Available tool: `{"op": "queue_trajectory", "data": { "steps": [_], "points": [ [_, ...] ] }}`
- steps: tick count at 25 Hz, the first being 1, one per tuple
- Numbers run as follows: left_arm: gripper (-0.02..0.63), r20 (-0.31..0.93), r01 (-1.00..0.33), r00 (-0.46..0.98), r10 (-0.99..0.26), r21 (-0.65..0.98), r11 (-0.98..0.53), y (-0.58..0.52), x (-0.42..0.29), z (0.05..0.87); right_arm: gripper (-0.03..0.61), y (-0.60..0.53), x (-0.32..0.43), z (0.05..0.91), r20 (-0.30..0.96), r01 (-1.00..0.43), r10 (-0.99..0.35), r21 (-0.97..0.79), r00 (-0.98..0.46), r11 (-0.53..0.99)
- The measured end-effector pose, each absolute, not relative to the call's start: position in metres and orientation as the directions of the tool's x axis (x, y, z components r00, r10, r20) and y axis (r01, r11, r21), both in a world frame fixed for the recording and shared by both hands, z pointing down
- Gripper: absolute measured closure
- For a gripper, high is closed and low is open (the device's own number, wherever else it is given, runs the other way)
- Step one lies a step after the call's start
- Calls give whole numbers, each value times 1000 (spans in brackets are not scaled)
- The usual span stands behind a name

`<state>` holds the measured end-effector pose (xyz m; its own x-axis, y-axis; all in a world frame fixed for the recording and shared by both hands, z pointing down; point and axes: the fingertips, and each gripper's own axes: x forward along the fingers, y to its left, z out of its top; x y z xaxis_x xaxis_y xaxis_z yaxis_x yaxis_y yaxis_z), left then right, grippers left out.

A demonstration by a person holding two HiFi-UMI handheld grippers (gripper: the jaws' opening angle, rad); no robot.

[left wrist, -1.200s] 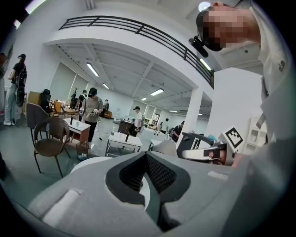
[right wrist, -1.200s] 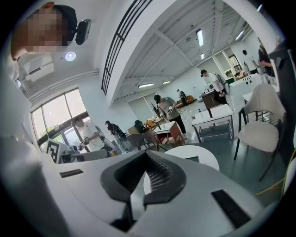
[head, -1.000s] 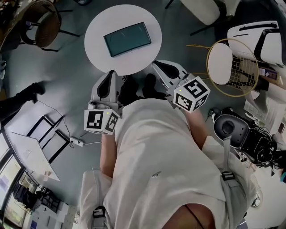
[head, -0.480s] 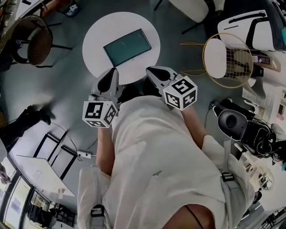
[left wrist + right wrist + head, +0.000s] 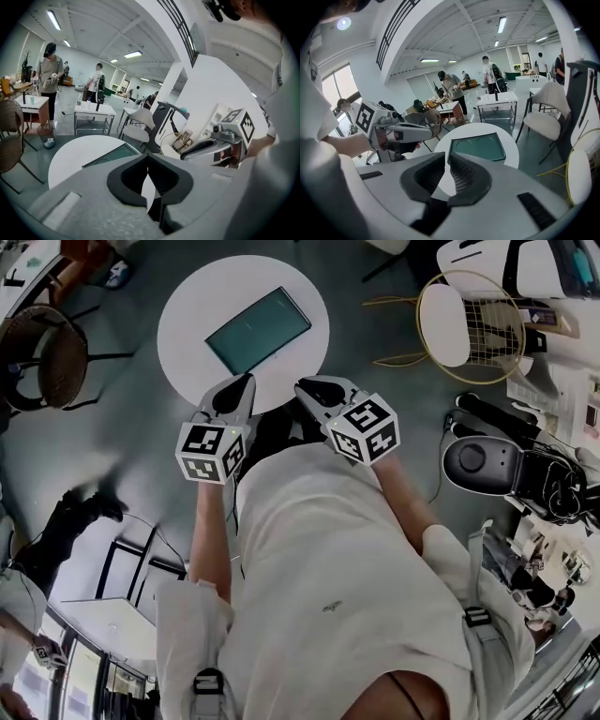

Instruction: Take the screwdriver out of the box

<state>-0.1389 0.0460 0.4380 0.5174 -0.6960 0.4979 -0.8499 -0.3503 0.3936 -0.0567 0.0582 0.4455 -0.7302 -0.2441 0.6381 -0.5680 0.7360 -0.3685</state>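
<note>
Left hand-held gripper [image 5: 246, 382]: jaws together, nothing between them. Right hand-held gripper [image 5: 302, 386]: same, shut and empty. I see both at the near edge of the round white tabletop [image 5: 187, 329]. A flat dark-teal rectangular box [image 5: 258, 330] lies mid-tabletop, apart from both. Grey floor [image 5: 122, 427] all round. I cannot make out the screwdriver in any view. Only the gripper views show people [image 5: 49, 75] standing across the room.

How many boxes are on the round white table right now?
1: the flat dark-green rectangular box lies near the middle of the round white table; its near rim is partly hidden.
</note>
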Motion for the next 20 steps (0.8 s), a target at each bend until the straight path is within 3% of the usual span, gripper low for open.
{"op": "queue_trajectory", "data": {
  "steps": [20],
  "points": [
    [603,704,-854,488,-516,264,-448,-9,-149,551,503,28,-70,561,754,-656,-240,-313,-611,687]
  ]
}}
